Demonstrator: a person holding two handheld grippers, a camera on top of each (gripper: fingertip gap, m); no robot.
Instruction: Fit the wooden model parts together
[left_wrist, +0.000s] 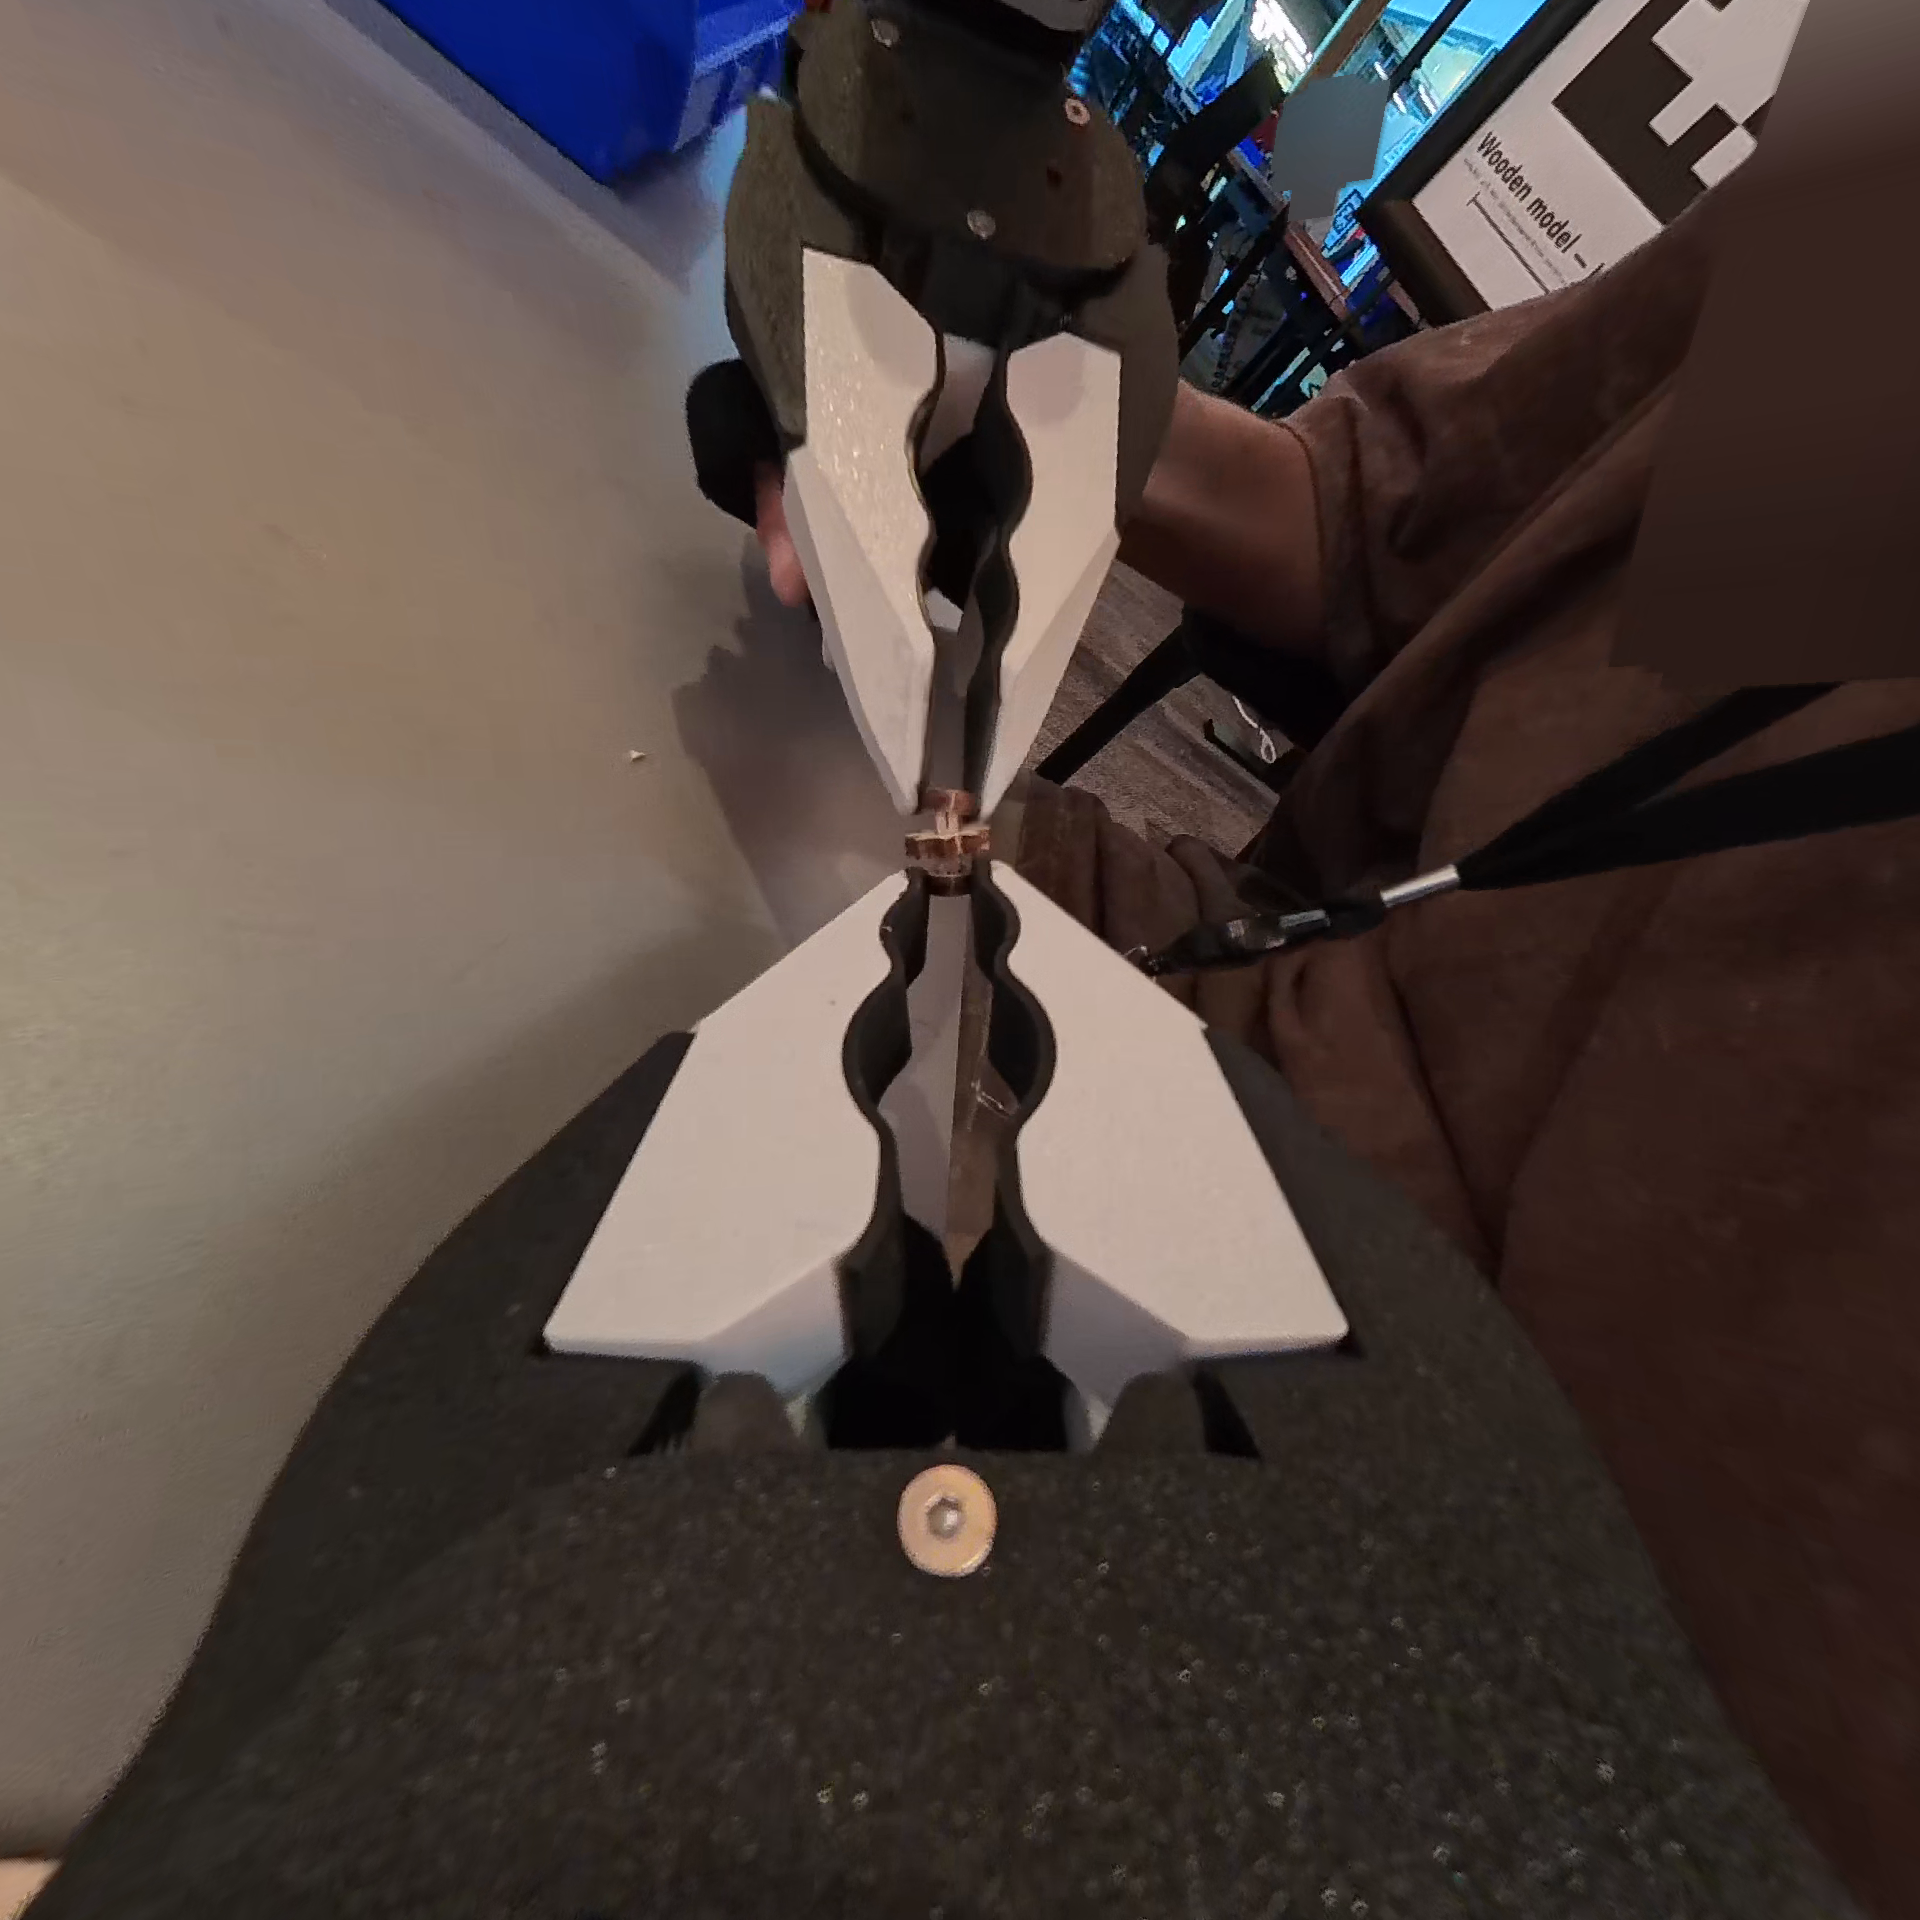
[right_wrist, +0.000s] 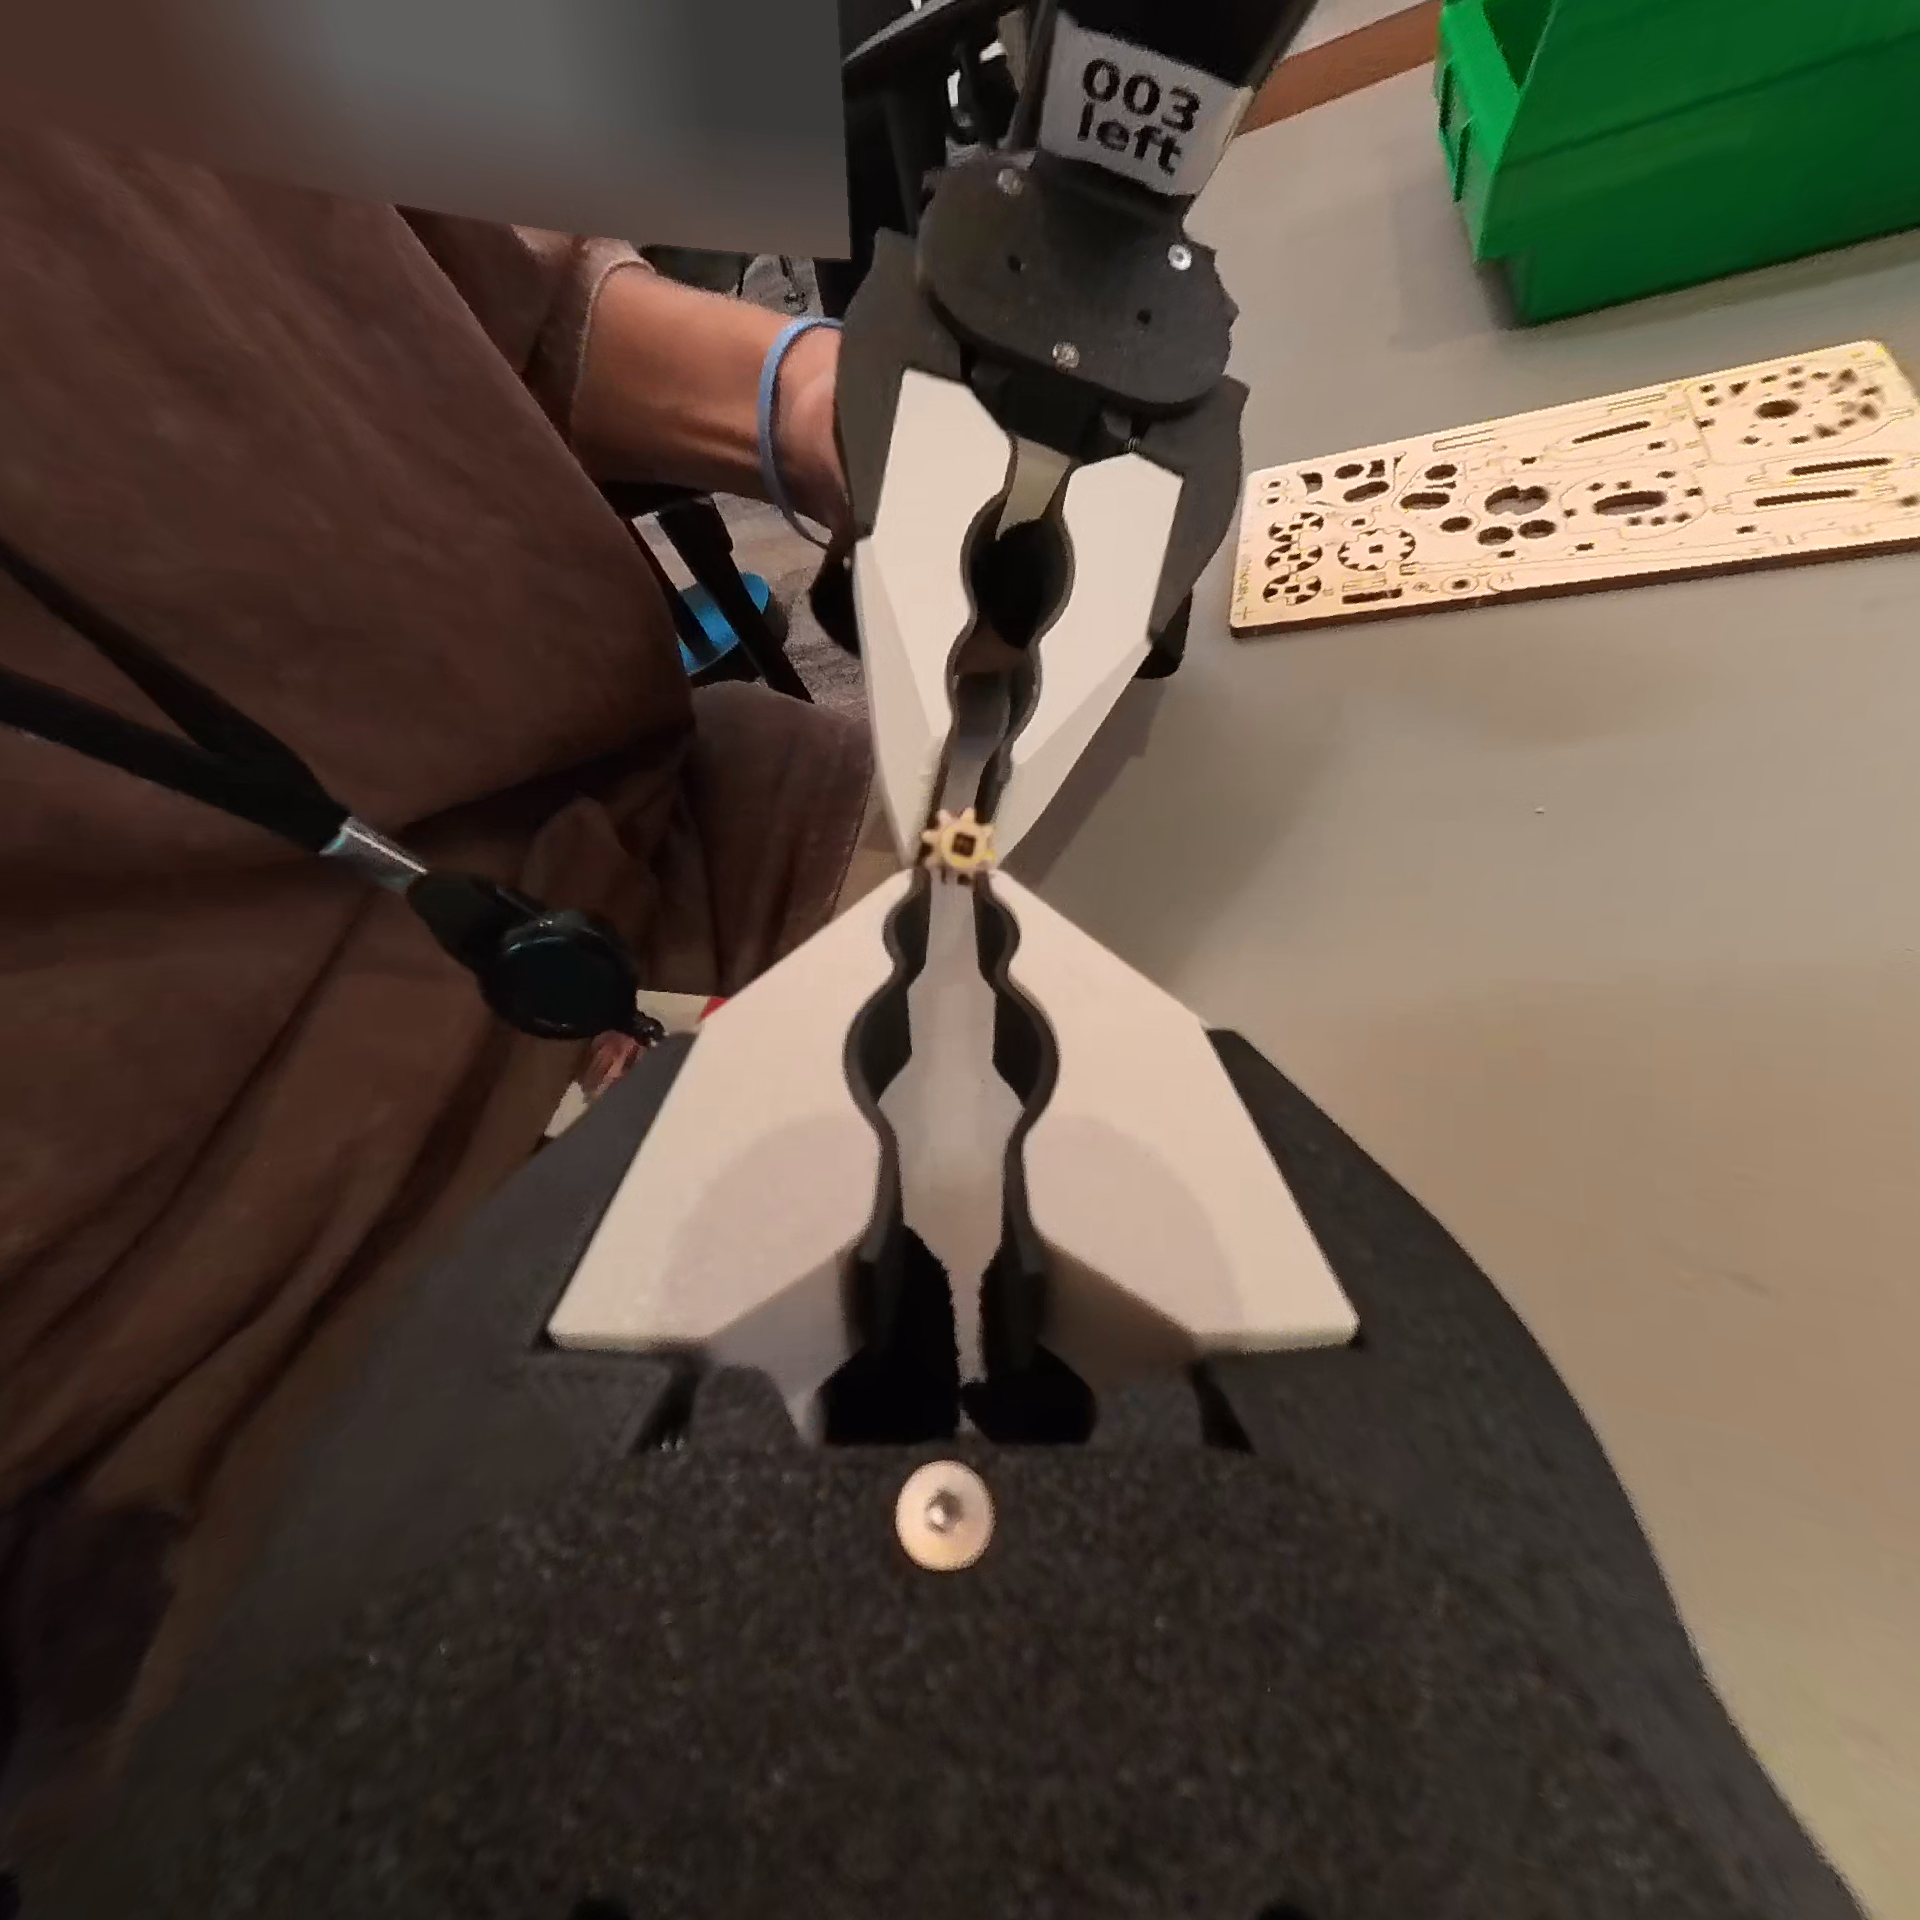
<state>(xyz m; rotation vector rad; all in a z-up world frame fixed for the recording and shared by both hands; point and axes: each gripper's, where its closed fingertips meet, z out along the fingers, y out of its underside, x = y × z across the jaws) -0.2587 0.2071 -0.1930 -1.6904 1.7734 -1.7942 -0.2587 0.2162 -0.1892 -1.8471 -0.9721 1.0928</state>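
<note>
Above the grey matte surface (right_wrist: 1558, 935), 2 tools meet tip to tip. Left tool (left_wrist: 943, 881), white wedge-shaped fingers nearly closed, pinches a small toothed wooden gear (left_wrist: 943, 844), seen edge-on. Right tool (right_wrist: 958, 878), equally narrowed, grips a pale cog with a square hole (right_wrist: 960, 840), flat face toward its camera. Nearby lies a flat laser-cut plywood sheet (right_wrist: 1579, 488).

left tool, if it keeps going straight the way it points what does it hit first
The small wooden gear piece at its own tips would be pushed into the right tool, which faces it tip to tip. Both tools pinch the small wooden parts between them, so hardly any free travel seems left, though depth is hard to judge.
</note>
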